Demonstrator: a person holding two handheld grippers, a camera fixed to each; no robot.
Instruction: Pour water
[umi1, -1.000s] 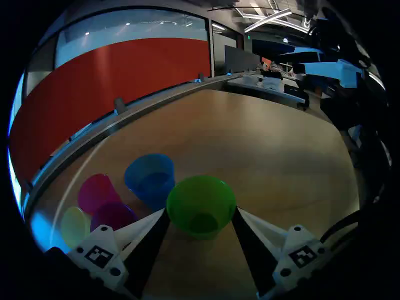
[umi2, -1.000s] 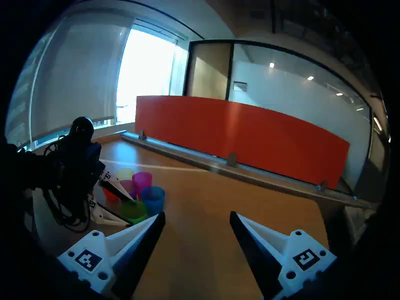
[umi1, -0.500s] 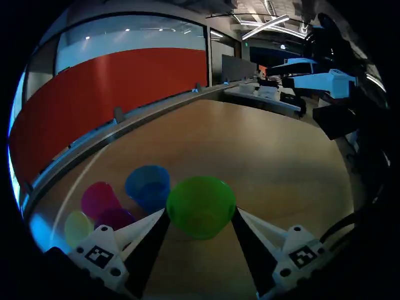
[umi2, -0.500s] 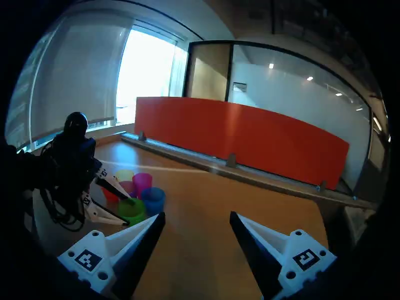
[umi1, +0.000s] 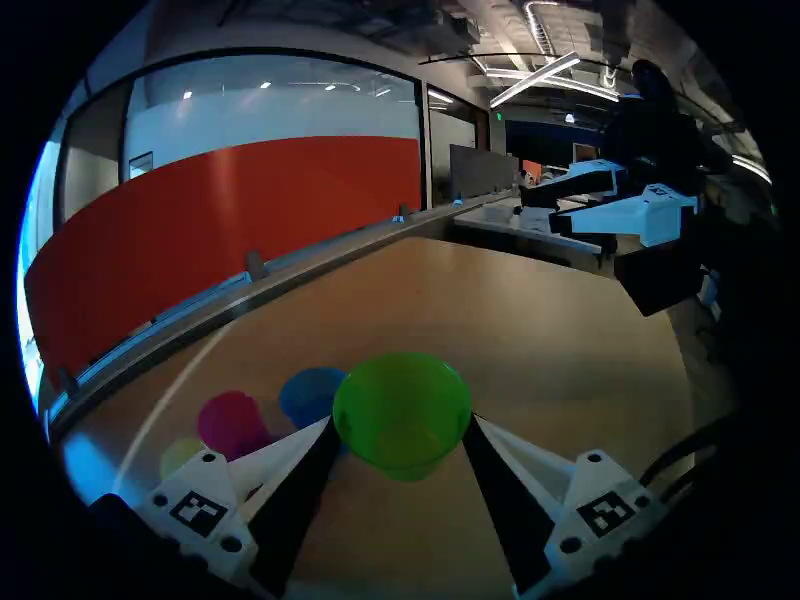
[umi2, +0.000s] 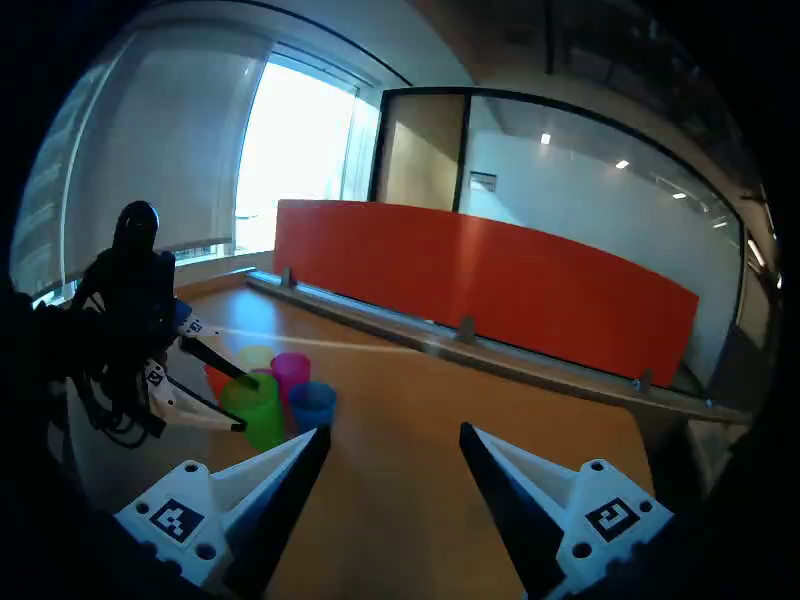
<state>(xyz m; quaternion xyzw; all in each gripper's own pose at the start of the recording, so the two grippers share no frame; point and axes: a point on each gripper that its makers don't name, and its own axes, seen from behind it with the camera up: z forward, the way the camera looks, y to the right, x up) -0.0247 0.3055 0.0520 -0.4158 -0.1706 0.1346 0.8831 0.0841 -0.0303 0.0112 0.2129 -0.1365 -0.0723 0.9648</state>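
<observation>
Big and red, a long wall panel (umi1: 230, 230) runs along the far side of the wide brown wooden tabletop (umi1: 520, 320).

The right tongs (umi2: 393, 432) are spread wide with nothing between them. They hang over a bare part of the tabletop, well apart from the cups.

The left tongs (umi1: 400, 422) squeeze a see-through green plastic cup (umi1: 402, 395) from both sides. In the right gripper view this cup looks lifted just off the tabletop and close to upright. I cannot tell if there is water in it.

Three smaller cups stand in a little bunch just past the green one: a blue plastic cup (umi1: 312, 390), a pink plastic cup (umi1: 232, 420) and a yellow plastic cup (umi1: 178, 457). The blue one is nearest to the green cup.

The step now seems to be carrying the green cup to where it gets tipped. To do it well, I think the squeeze should be firm but gentle, because a thin cup can bend or slip. The cup should be level on the way. Its rim should come right over the mouth of the next cup, then tip slowly so nothing splashes on the tabletop. Bumping the bunch could knock a cup over.
</observation>
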